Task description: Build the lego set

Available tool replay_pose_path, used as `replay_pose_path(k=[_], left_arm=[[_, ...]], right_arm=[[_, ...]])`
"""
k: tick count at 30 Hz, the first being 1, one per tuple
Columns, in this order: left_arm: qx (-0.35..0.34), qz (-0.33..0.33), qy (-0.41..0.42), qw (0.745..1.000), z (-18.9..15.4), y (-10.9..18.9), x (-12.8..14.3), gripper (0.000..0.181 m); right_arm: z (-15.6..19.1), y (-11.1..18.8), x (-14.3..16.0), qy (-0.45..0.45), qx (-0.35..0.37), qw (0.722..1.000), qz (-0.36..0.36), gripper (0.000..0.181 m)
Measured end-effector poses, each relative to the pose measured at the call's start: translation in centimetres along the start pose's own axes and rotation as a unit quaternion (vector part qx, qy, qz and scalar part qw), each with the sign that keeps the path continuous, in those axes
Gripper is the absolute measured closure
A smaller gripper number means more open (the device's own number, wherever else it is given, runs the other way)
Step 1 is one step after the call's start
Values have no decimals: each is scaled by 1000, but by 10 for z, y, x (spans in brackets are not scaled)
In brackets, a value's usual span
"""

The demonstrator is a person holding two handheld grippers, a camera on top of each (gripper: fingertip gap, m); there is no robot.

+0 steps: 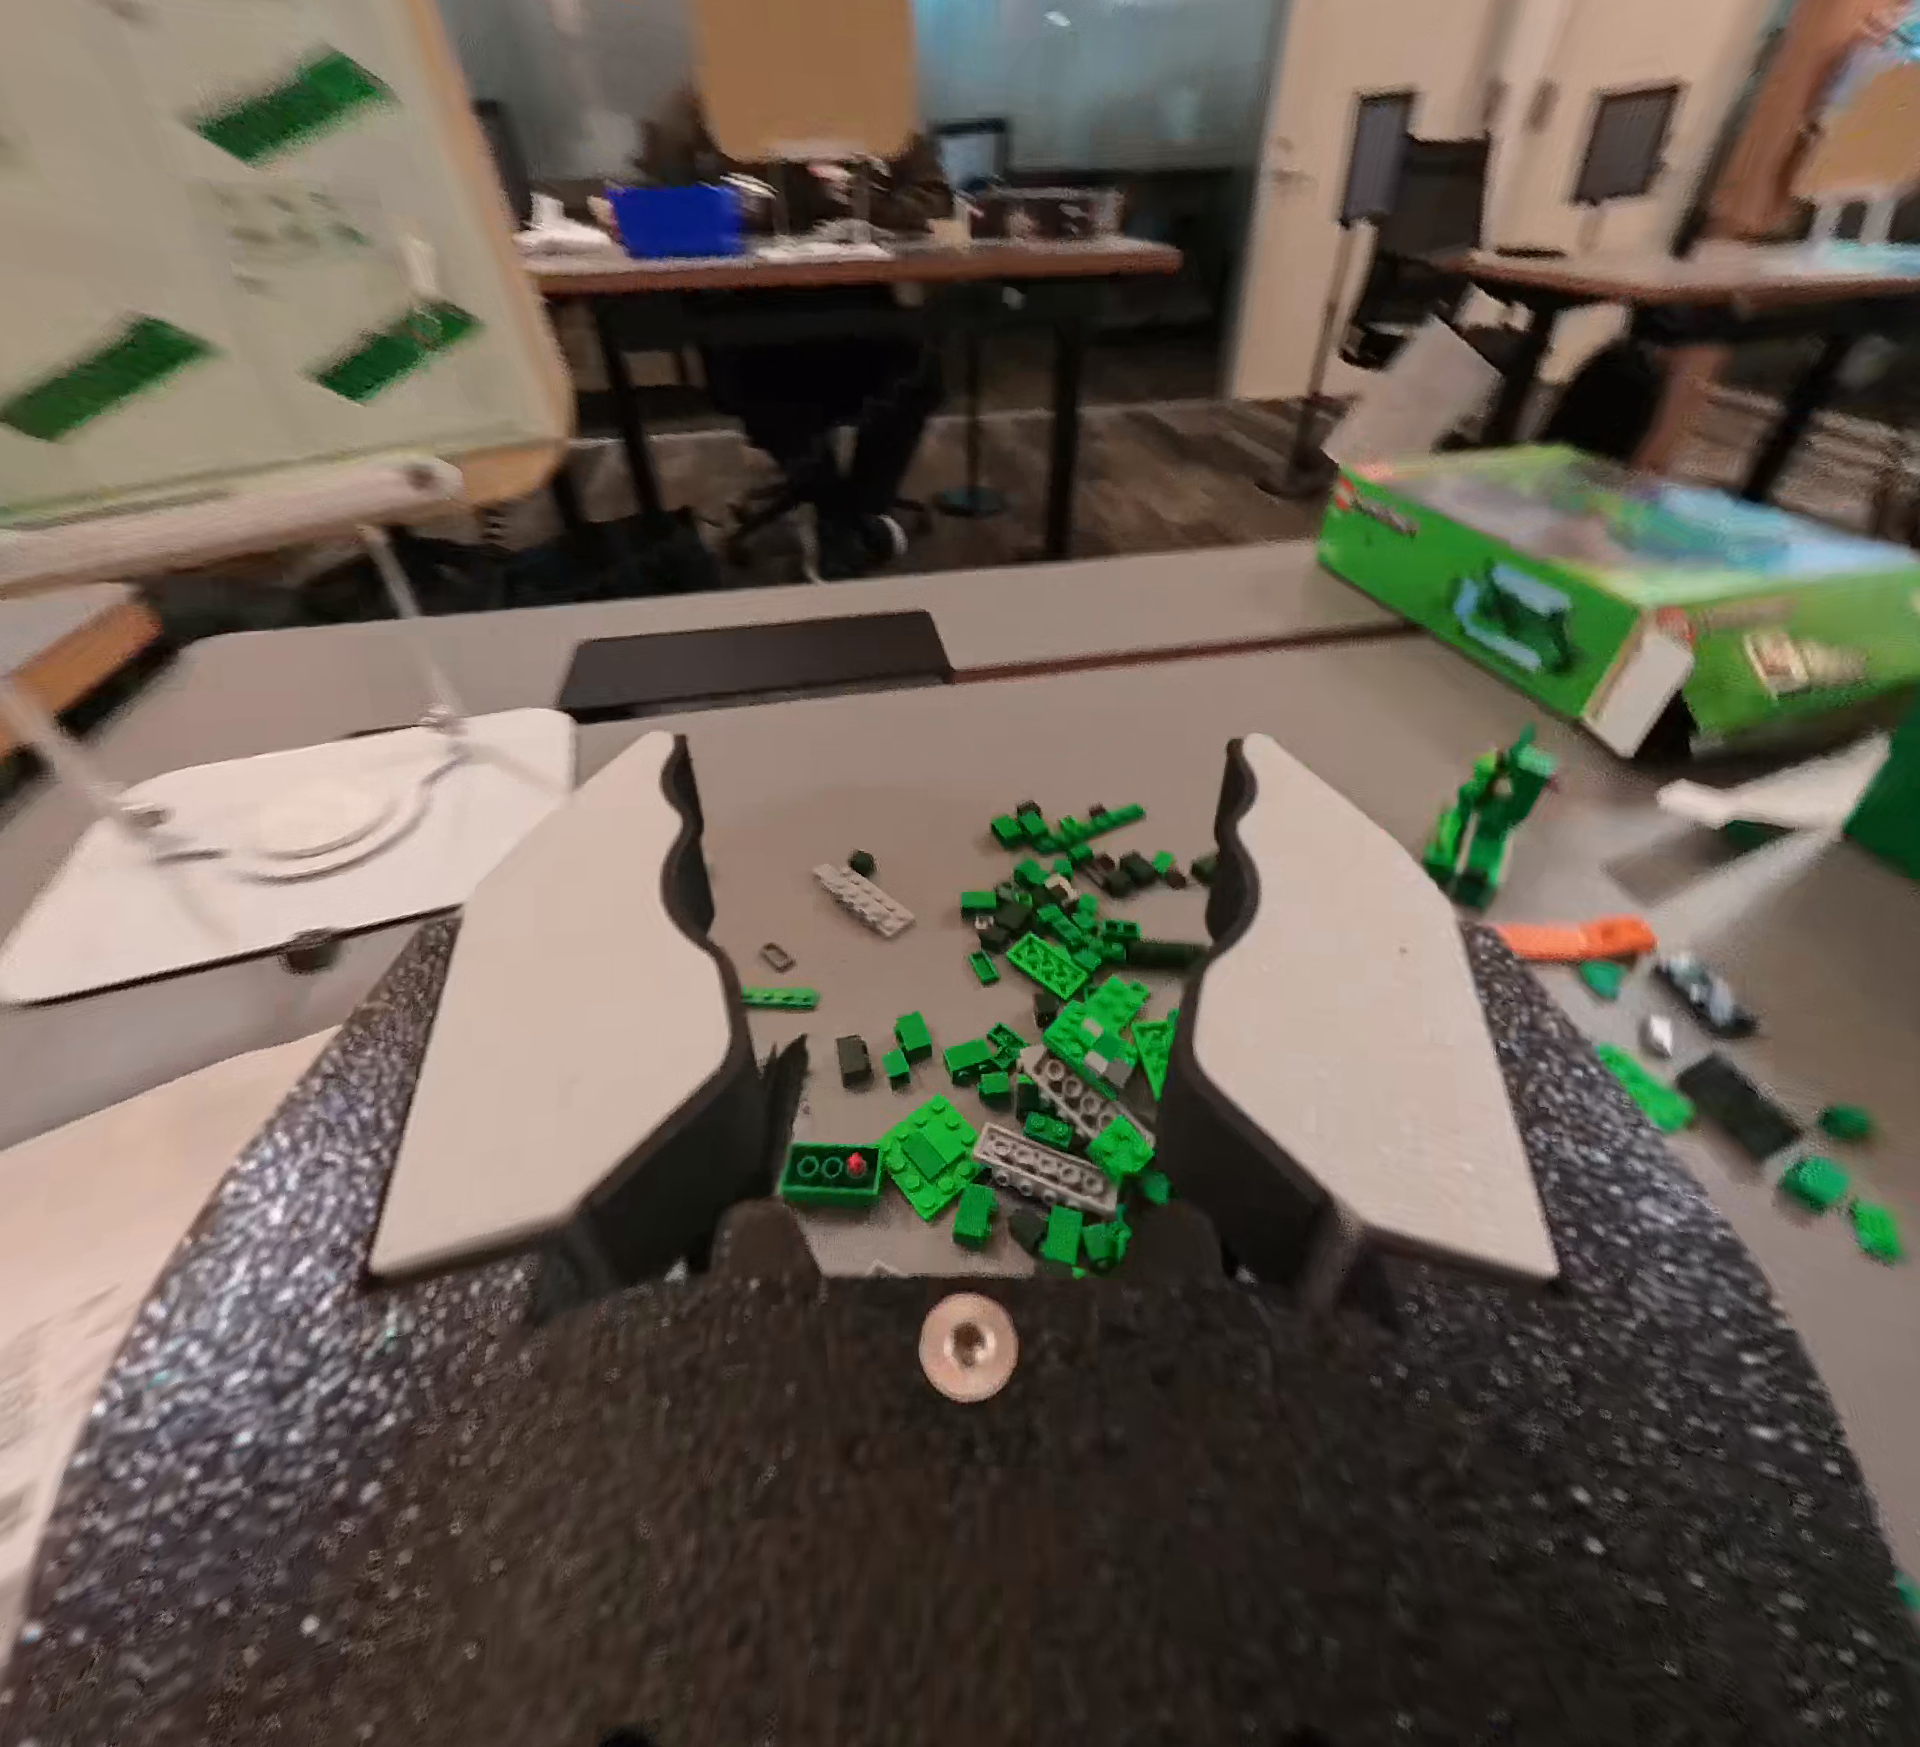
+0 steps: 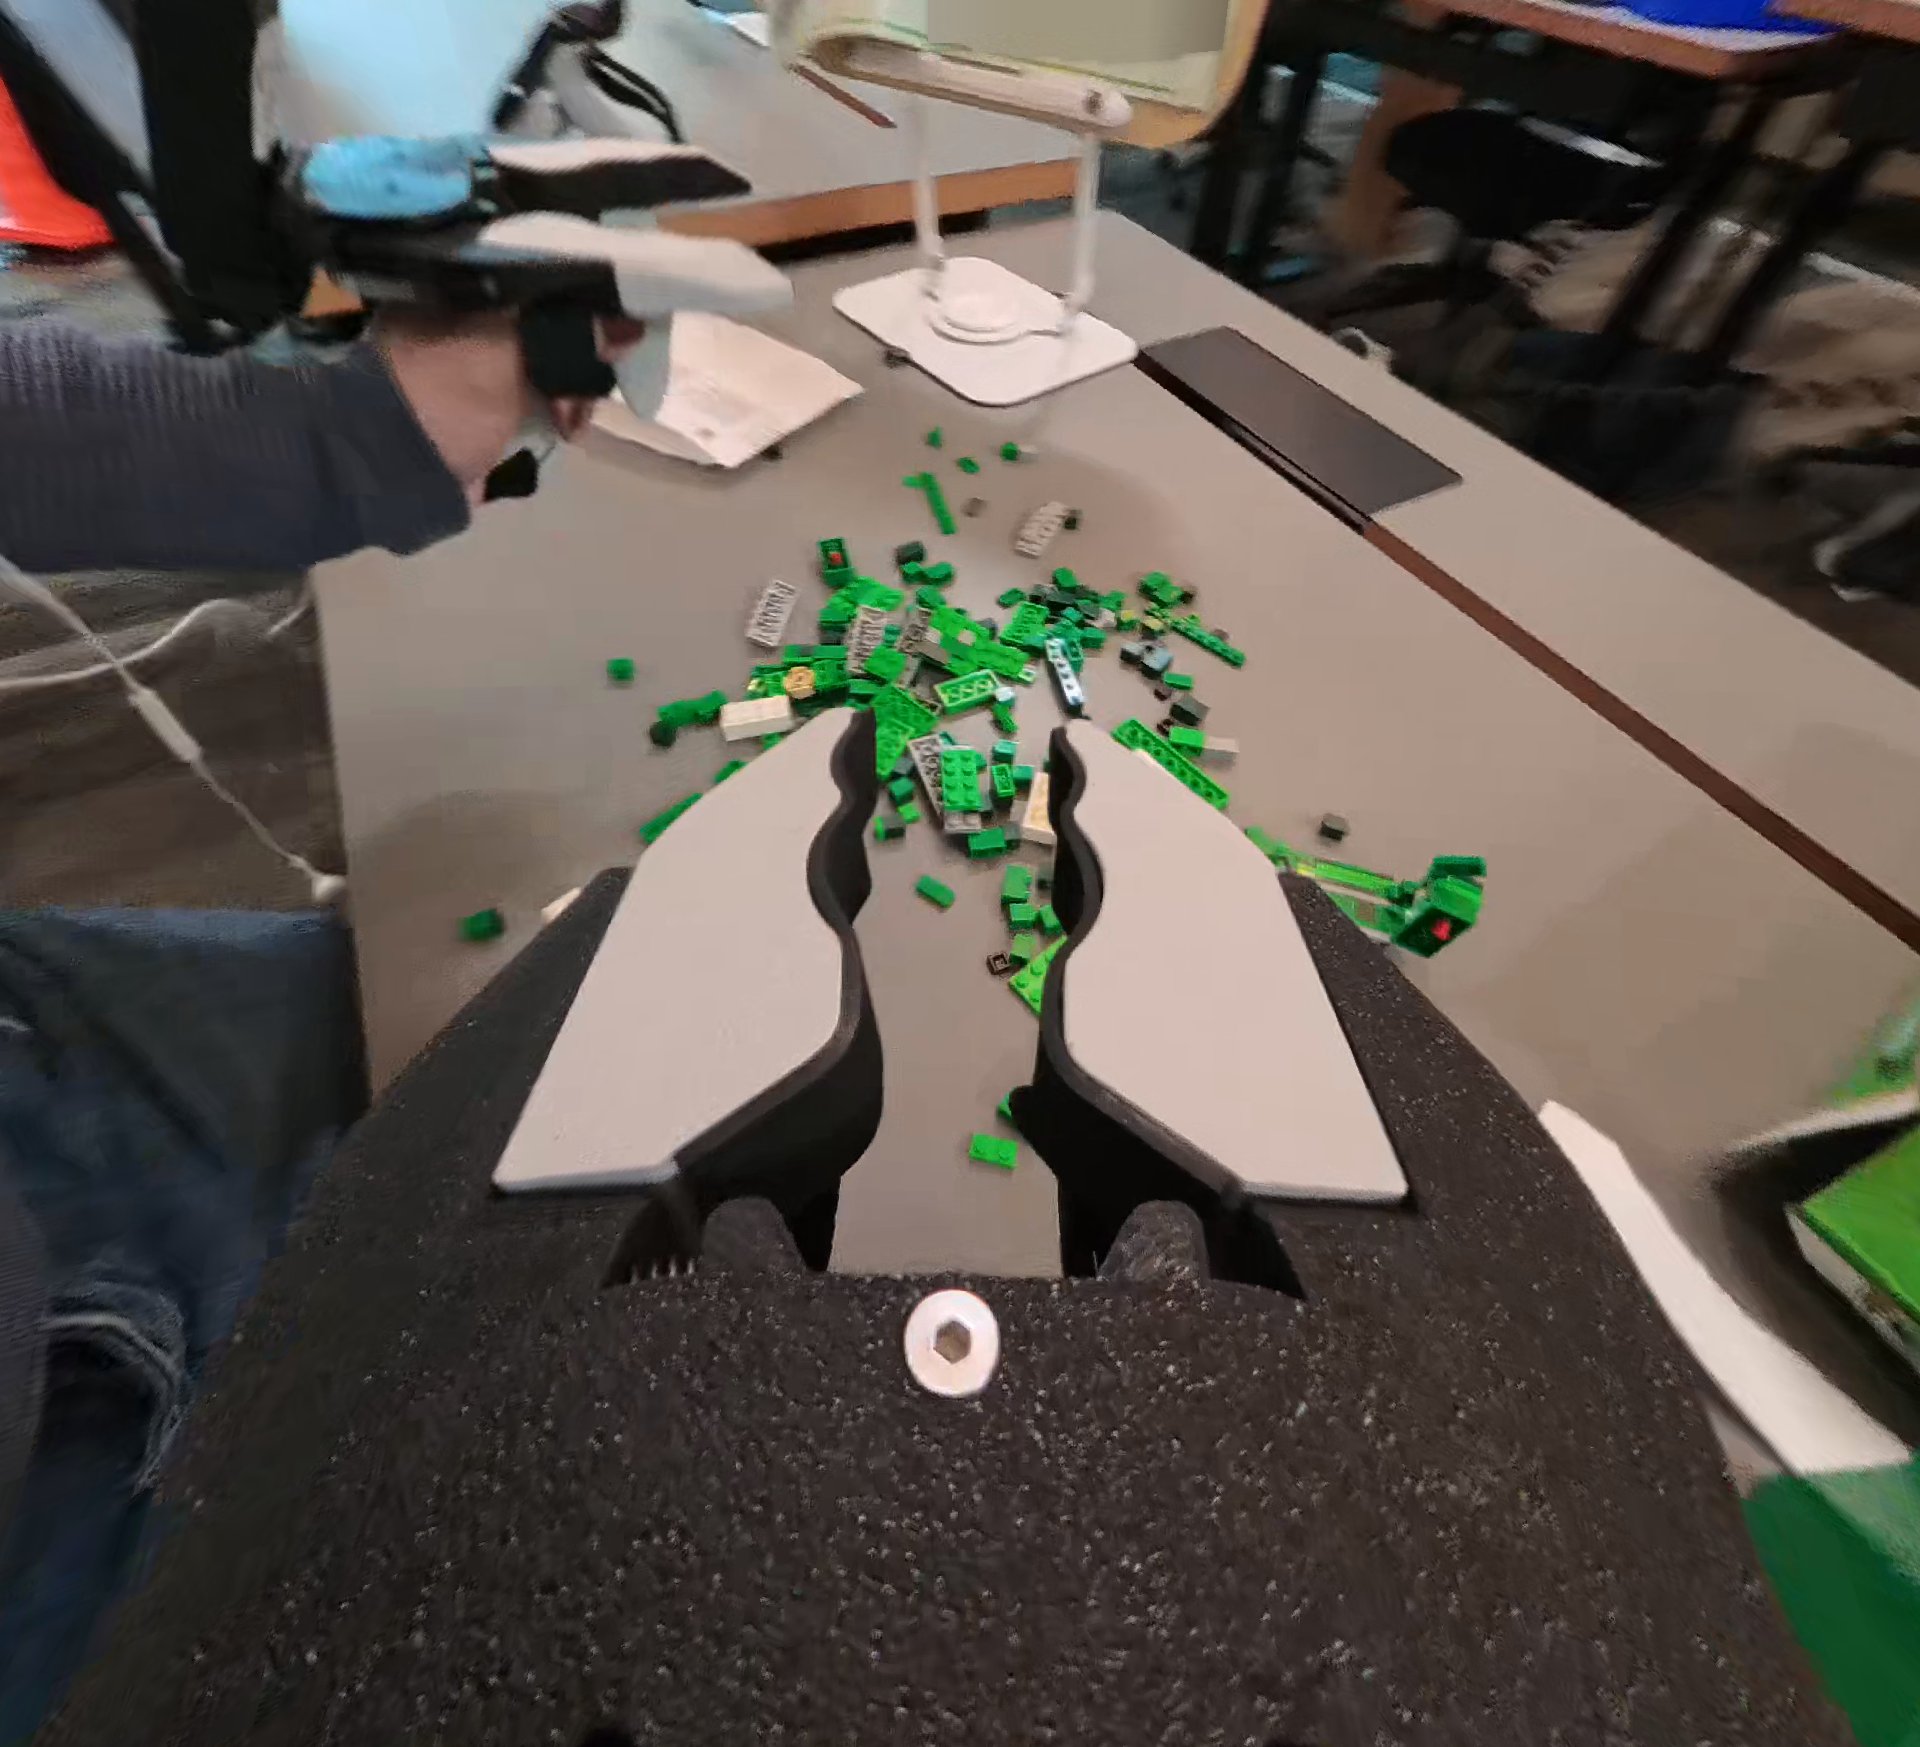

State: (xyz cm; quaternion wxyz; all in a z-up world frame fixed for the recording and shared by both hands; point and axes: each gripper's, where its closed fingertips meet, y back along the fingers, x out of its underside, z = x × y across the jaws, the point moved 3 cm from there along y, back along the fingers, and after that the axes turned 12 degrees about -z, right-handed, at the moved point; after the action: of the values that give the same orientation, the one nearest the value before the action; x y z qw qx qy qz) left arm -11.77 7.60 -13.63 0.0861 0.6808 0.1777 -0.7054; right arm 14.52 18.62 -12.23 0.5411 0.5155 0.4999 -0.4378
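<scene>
A pile of loose green, dark green and grey lego pieces (image 1: 1049, 1022) lies on the grey table (image 1: 364, 689); it also shows in the right wrist view (image 2: 935, 658). My left gripper (image 1: 956, 762) is open and empty, held above the pile. It also shows at the left of the right wrist view (image 2: 727, 222), held by a hand. My right gripper (image 2: 956, 731) is open and empty, its tips over the near side of the pile. A small built green figure (image 1: 1481, 814) stands right of the pile; in the right wrist view it (image 2: 1423, 908) lies near my right finger.
An instruction booklet (image 1: 208, 191) sits on a white stand (image 1: 291, 824) at the left. The green set box (image 1: 1621, 575) lies at the right. An orange tool (image 1: 1574, 937) and more pieces (image 1: 1745, 1105) lie right of the pile. A black panel (image 1: 753, 658) is set in the table.
</scene>
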Motion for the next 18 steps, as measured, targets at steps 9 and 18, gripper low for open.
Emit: replay_pose_path(k=[9,18], left_arm=[[-209,-17,-22,978,4,160,-93,93],[-497,125,37,858,-53,422,23,108]], right_arm=[[4,8,-6,2,-134,991,-9,150],[32,-26,-1,6,-241,970,19,154]])
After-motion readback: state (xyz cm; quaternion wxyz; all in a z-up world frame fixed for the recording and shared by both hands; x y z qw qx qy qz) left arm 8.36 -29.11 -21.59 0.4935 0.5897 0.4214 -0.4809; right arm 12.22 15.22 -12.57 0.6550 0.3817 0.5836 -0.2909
